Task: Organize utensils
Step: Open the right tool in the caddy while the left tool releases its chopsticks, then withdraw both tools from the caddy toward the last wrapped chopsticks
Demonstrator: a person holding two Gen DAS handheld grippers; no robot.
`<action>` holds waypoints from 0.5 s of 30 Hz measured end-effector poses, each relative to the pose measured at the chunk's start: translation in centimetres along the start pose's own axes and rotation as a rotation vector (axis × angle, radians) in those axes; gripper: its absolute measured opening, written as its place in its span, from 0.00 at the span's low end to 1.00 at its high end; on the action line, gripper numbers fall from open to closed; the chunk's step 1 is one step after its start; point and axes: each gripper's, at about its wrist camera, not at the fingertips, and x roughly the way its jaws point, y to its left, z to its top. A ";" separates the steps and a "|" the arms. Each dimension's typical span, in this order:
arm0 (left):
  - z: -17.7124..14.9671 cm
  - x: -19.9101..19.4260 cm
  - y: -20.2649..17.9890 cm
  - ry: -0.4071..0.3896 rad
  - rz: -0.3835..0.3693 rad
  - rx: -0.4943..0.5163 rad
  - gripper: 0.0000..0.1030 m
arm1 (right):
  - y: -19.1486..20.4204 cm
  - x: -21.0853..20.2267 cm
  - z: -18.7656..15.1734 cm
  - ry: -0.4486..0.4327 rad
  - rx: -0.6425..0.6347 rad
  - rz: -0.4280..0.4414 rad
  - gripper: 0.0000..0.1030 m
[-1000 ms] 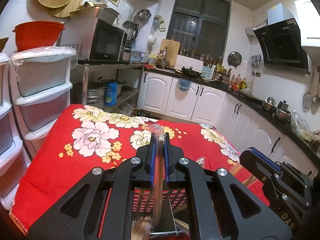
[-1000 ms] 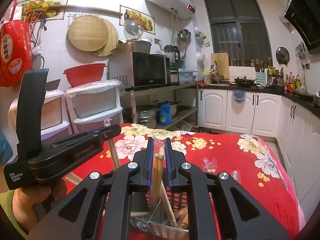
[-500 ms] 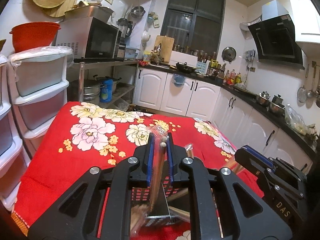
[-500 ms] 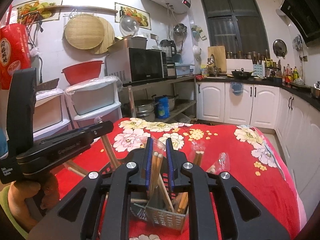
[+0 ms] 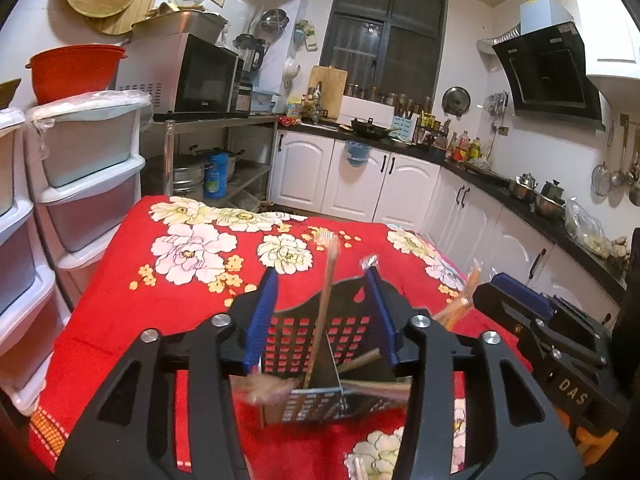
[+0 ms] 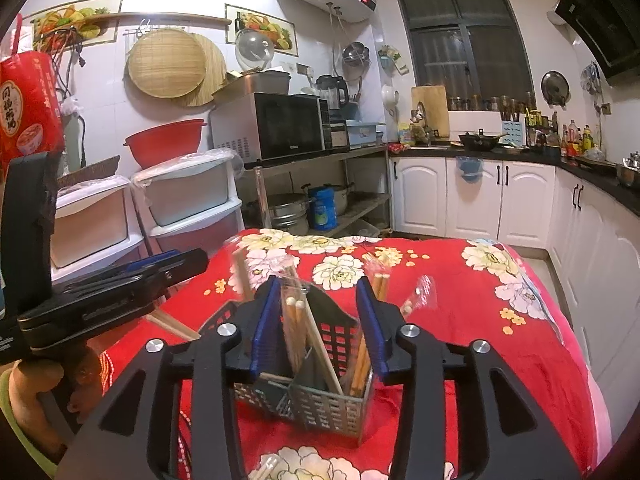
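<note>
A slotted utensil basket [image 5: 320, 340] stands on the red flowered tablecloth [image 5: 120, 300], with several wrapped chopstick pairs upright in it. My left gripper [image 5: 322, 312] hovers just above it, jaws opening. A blurred chopstick pair [image 5: 326, 296] stands loose between its blue pads, touching neither. In the right wrist view the basket [image 6: 320, 400] sits under my right gripper [image 6: 320, 316], whose jaws are also opening. A wrapped chopstick pair [image 6: 294, 328] leans near its left pad, clear of the right one. The left gripper [image 6: 160, 272] shows at the left, in a person's hand [image 6: 36, 384].
More wrapped chopsticks [image 6: 264, 468] lie on the cloth by the near edge. Stacked plastic drawers [image 5: 80, 184] stand left of the table. A metal shelf holding a microwave [image 6: 276, 124] and white cabinets [image 5: 360, 180] lie beyond.
Both grippers were shut on chopstick pairs; their jaws have now spread and the pairs stand loose in the basket. Both views have drawn back a little from the basket.
</note>
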 end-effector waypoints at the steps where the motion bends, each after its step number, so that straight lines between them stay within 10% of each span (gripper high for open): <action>1: -0.2 -0.3 0.0 -0.002 0.006 0.004 0.42 | -0.1 -0.2 -0.2 0.004 0.003 -0.001 0.40; 15: -2.0 -3.1 0.1 -0.003 -0.010 0.001 0.76 | -0.7 -2.3 -1.9 0.031 0.008 -0.011 0.53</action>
